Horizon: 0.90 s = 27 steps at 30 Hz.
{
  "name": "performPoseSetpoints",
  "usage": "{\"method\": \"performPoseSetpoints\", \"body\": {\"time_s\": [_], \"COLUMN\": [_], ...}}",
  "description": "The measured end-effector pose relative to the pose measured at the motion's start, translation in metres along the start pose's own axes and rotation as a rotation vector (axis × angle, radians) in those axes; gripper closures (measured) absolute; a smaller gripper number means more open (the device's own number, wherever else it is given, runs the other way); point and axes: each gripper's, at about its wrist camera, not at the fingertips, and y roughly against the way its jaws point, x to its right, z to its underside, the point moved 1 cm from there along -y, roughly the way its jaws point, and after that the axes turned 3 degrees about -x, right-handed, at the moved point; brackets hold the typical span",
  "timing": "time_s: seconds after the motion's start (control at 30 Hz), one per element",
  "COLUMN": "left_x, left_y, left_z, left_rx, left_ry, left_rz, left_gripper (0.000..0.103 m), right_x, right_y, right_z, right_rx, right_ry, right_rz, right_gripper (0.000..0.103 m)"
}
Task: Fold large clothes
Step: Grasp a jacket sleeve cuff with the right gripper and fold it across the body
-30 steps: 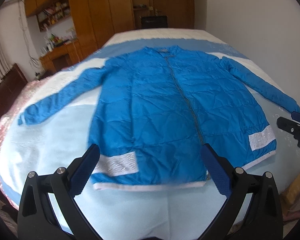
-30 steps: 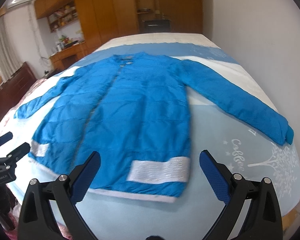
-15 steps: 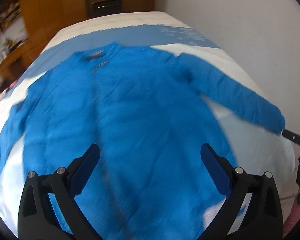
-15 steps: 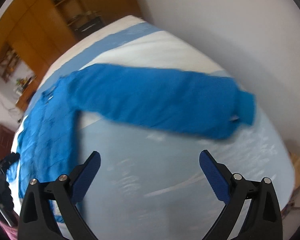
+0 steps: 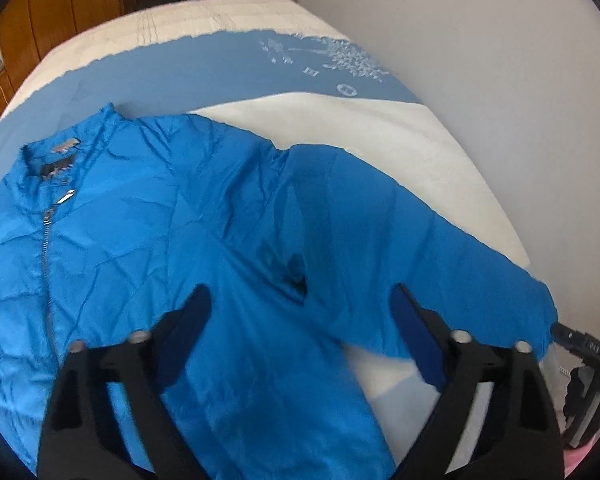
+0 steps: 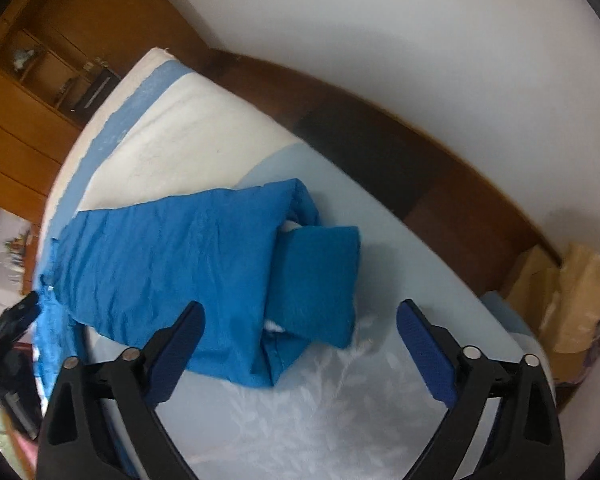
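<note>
Blue jacket (image 5: 220, 240) lies flat, front up, on the bed (image 5: 380, 132), collar toward the far end, zipper (image 5: 46, 264) running down its middle. One sleeve (image 6: 204, 264) reaches the bed's wall-side edge; its cuff (image 6: 316, 280) is doubled back on itself. Left hand-held gripper (image 5: 300, 332): jaws spread wide, empty, above the armpit area. Right hand-held gripper (image 6: 300, 340): jaws spread wide, empty, just short of the cuff. Cardboard box (image 6: 572, 292) beside the bed.

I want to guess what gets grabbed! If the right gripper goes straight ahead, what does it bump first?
Probably the sleeve cuff of the blue jacket. The right gripper is open and points right at it, though how far off is hard to tell.
</note>
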Motion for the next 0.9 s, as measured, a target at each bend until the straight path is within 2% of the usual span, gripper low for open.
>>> {"method": "performPoseSetpoints", "body": {"time_s": [0.13, 0.2, 0.23, 0.3, 0.37, 0.43, 0.5, 0.57, 0.63, 0.77, 0.9], "left_x": [-0.007, -0.011, -0.012, -0.015, -0.018, -0.019, -0.021, -0.025, -0.03, -0.049, -0.067], "left_y": [-0.024, -0.033, -0.037, -0.043, -0.047, -0.045, -0.039, -0.029, -0.017, 0.009, 0.027], "left_z": [-0.011, -0.015, -0.016, -0.017, -0.017, -0.017, -0.018, -0.017, -0.018, -0.015, -0.003], "left_rx": [-0.045, -0.053, -0.057, -0.067, -0.067, -0.062, -0.06, -0.042, -0.013, 0.031, 0.049], "left_ry": [0.038, 0.047, 0.053, 0.063, 0.067, 0.062, 0.066, 0.06, 0.051, 0.061, 0.073], "left_rz": [0.035, 0.039, 0.046, 0.059, 0.071, 0.076, 0.086, 0.084, 0.06, 0.036, 0.019], "left_gripper": [0.027, 0.028, 0.028, 0.03, 0.031, 0.033, 0.036, 0.036, 0.036, 0.036, 0.036], "right_x": [0.0, -0.003, -0.004, -0.011, -0.017, -0.026, -0.048, -0.074, -0.116, -0.192, -0.277], "right_y": [-0.008, -0.011, -0.012, -0.017, -0.014, -0.004, 0.012, 0.023, 0.033, 0.026, -0.012], "right_z": [-0.012, -0.017, -0.018, -0.019, -0.022, -0.024, -0.026, -0.029, -0.031, -0.034, -0.033], "right_rx": [0.016, 0.024, 0.027, 0.004, -0.005, 0.026, 0.051, 0.075, 0.095, 0.1, 0.058], "right_ry": [0.002, 0.001, 0.0, -0.006, -0.011, 0.007, 0.046, 0.105, 0.184, 0.307, 0.413], "right_rz": [-0.004, -0.003, -0.024, -0.076, -0.143, -0.178, -0.265, -0.319, -0.361, -0.357, -0.34], "right_gripper": [0.011, 0.035, 0.041, 0.064, 0.075, 0.077, 0.077, 0.077, 0.077, 0.077, 0.077]}}
